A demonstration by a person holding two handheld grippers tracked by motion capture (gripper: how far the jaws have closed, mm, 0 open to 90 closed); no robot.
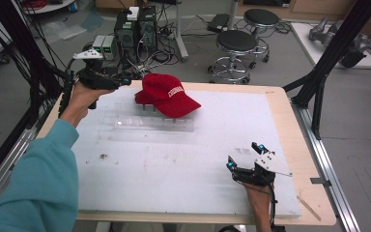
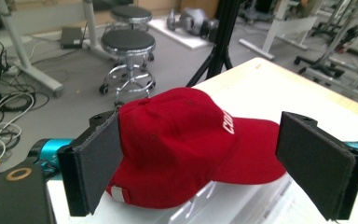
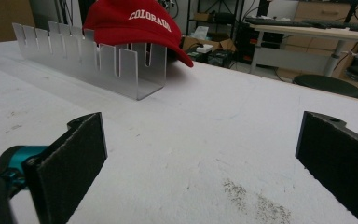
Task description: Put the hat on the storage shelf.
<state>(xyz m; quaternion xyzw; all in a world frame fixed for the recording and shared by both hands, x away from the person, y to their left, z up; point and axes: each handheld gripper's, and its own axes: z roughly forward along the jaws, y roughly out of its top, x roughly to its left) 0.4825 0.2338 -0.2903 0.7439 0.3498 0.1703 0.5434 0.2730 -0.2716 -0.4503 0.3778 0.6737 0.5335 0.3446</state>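
Note:
A red baseball cap (image 1: 168, 94) with white lettering rests on top of a clear slotted acrylic rack (image 1: 154, 123) at the back of the table. My left gripper (image 1: 127, 77) is held above the table's back left, right behind the cap. In the left gripper view the cap (image 2: 182, 140) lies between and just beyond the open jaws of the left gripper (image 2: 205, 172), and the left pad (image 2: 98, 163) is close against the cap's back. My right gripper (image 1: 244, 155) sits low at the front right, open and holding nothing. In its own view the right gripper (image 3: 205, 163) faces the cap (image 3: 126, 21) and rack (image 3: 88, 58) from far off.
A white mat (image 1: 183, 164) covers most of the wooden table (image 1: 290, 125). Black frame posts (image 1: 319, 82) stand at the right and left edges. Two stools (image 1: 235, 48) and computer towers (image 1: 135, 31) with cables stand on the floor behind the table.

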